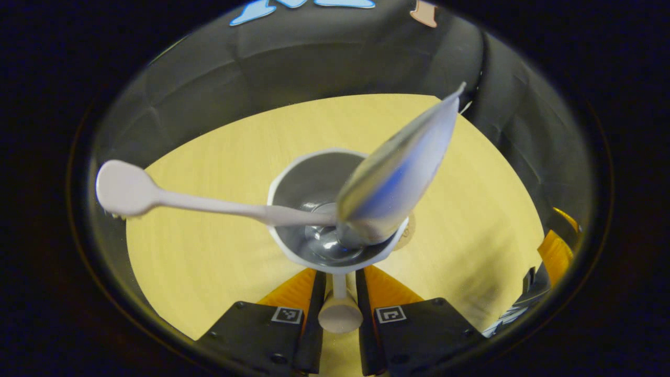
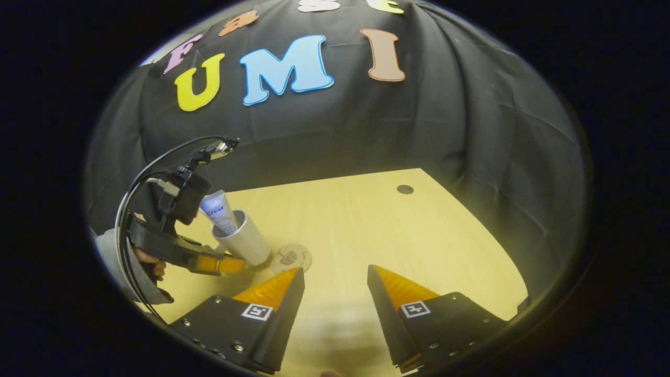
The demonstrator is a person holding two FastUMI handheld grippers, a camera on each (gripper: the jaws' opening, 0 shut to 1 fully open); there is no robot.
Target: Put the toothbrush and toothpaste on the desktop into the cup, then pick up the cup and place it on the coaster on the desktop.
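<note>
Left gripper view: left gripper point(image 1: 339, 293) pinches the cup point(image 1: 335, 209) by its handle; toothbrush point(image 1: 172, 196) and toothpaste point(image 1: 398, 167) stand inside the cup, leaning out over its rim. Right gripper view: cup tilted just beside the coaster point(image 2: 291, 257) on the desktop point(image 2: 398, 235); right gripper point(image 2: 335, 280) spread, holding nothing, near the coaster.

Both views are dim with strong fisheye curving and dark vignetting at the rims. Ahead of the left gripper's fingers, the toothpaste point(image 1: 392, 173) is motion-blurred; glare glints inside the cup point(image 1: 324, 230).
</note>
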